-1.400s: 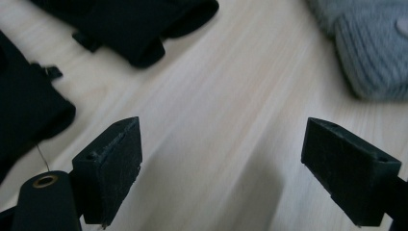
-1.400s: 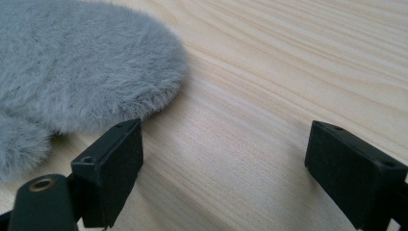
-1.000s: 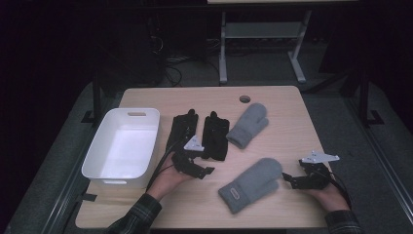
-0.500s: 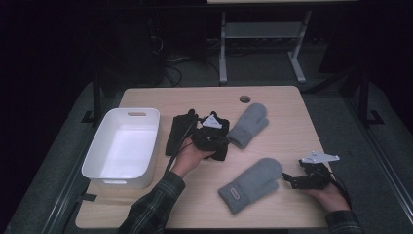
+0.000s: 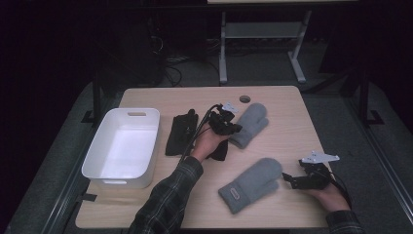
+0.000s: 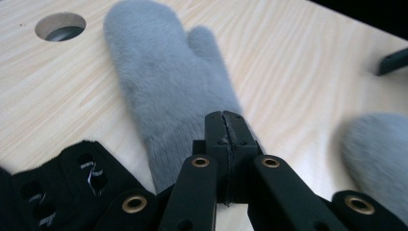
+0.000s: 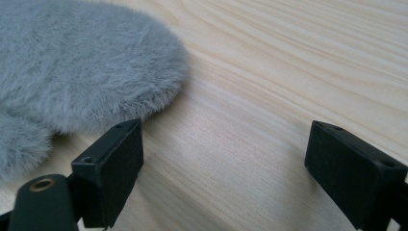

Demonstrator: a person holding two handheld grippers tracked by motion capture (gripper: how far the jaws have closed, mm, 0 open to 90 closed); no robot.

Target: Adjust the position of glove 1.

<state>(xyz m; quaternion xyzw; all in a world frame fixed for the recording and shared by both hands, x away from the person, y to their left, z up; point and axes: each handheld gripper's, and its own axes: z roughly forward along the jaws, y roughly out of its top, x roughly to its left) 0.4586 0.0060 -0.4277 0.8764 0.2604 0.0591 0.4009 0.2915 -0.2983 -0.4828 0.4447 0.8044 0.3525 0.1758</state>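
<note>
High view: left gripper (image 5: pixel 233 125) at cuff end of far mitten (image 5: pixel 250 125), jaws just closed. Mitten long way runs from cuff up toward hole (image 5: pixel 245 99). Black gloves (image 5: pixel 181 134) just left, white bin (image 5: pixel 122 146) further left, room on table (image 5: pixel 287 122) to right. Right gripper (image 5: pixel 292 179) beside near mitten (image 5: pixel 251 184).

Left gripper view: jaws clenched tight at mitten (image 6: pixel 168 96) cuff; cannot tell if fur pinched.

Right gripper view: jaws spread wide, nothing between; mitten (image 7: pixel 77 67) just left of them.
</note>
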